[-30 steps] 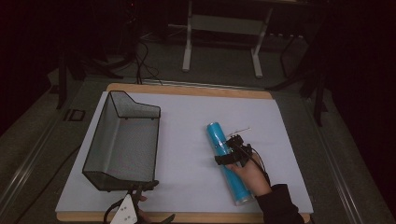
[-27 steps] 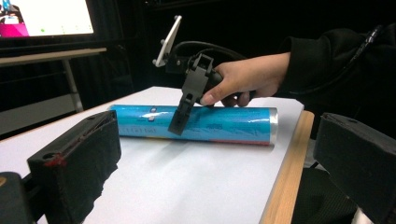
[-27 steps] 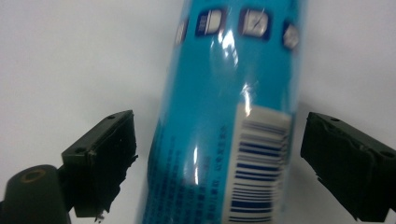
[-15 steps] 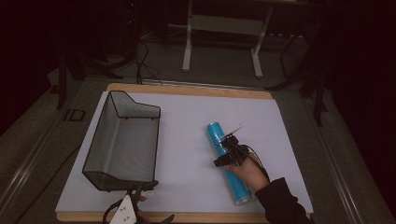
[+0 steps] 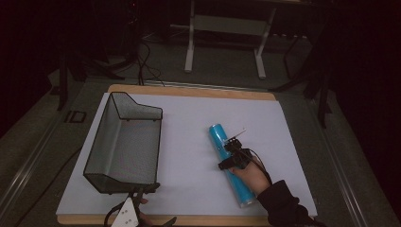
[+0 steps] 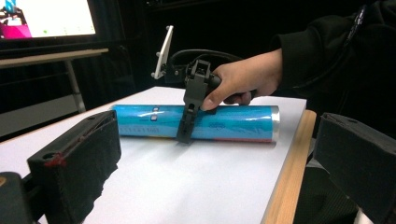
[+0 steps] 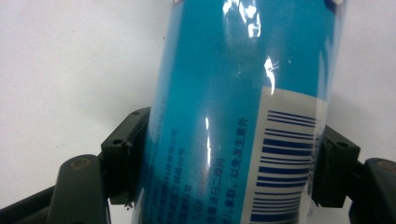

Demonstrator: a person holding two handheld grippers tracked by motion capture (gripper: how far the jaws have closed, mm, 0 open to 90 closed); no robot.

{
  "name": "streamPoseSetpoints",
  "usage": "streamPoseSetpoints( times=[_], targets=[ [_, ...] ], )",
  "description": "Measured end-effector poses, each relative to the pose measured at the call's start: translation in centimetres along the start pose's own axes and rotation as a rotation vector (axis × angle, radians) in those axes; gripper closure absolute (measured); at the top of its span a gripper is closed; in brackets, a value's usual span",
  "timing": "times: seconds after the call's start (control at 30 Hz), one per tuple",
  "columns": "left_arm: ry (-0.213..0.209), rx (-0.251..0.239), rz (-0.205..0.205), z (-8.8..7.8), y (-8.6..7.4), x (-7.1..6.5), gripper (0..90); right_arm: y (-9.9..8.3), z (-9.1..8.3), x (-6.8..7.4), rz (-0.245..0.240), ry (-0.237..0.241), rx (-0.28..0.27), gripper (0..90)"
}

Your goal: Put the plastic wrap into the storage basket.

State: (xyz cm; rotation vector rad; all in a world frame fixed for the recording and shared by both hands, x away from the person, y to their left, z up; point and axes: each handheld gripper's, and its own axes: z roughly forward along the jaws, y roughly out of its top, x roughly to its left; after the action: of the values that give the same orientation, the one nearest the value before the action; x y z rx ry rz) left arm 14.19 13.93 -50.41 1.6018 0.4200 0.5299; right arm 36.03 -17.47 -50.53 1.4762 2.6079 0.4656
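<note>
At nine o'clock on the white table [image 5: 189,156] lies a black mesh basket [image 5: 124,142] with its open side up, its long side running from about seven to one o'clock. Just below its near end, at six to seven o'clock on the table edge, the left gripper [image 5: 142,208] rests with its jaws wide apart and nothing between them; in its own view the two black pads [image 6: 79,158] frame bare tabletop.

To the right, at about four o'clock from the table's middle, lies the blue tube [image 5: 231,165] on its side. Its long axis runs from eleven o'clock at the far end to five o'clock at the near, silver-capped end. The right gripper [image 5: 231,158] comes down on it from above, near the tube's middle, with the hand [image 5: 250,177] behind it toward five o'clock. Its jaws have just been closing, and in the right gripper view both pads [image 7: 122,154] press the tube's sides, so the grip runs across the long axis, not along it.

The basket lies at nine o'clock from the tube, well apart. The right hand is plainly the nearer one; a carry toward the basket would likely go leftward with the tube kept level.
</note>
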Motion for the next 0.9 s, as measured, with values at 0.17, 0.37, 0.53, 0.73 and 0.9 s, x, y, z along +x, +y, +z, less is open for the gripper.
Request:
streamPoseSetpoints(
  times=[0.17,0.37,0.53,0.73,0.9],
  targets=[
    [-0.001,0.005,0.003,0.1,0.0,-0.1,1.1,0.1,-1.1,-0.2,-0.01,0.008,-0.048,28.2],
    [-0.002,0.006,0.006,0.1,0.0,-0.1,1.0,0.8,-3.8,-0.7,0.002,0.035,-0.16,30.2],
    [-0.002,0.006,0.009,0.1,0.0,-0.2,1.0,1.8,-6.2,-1.1,0.028,0.052,-0.266,31.0],
    [-0.004,0.005,0.008,0.2,0.0,-0.2,1.1,2.8,-8.5,-1.0,0.031,0.048,-0.353,31.4],
    [-0.005,0.004,0.01,0.1,0.0,-0.2,1.0,3.5,-10.2,-0.6,0.034,0.074,-0.444,31.5]
  ],
)
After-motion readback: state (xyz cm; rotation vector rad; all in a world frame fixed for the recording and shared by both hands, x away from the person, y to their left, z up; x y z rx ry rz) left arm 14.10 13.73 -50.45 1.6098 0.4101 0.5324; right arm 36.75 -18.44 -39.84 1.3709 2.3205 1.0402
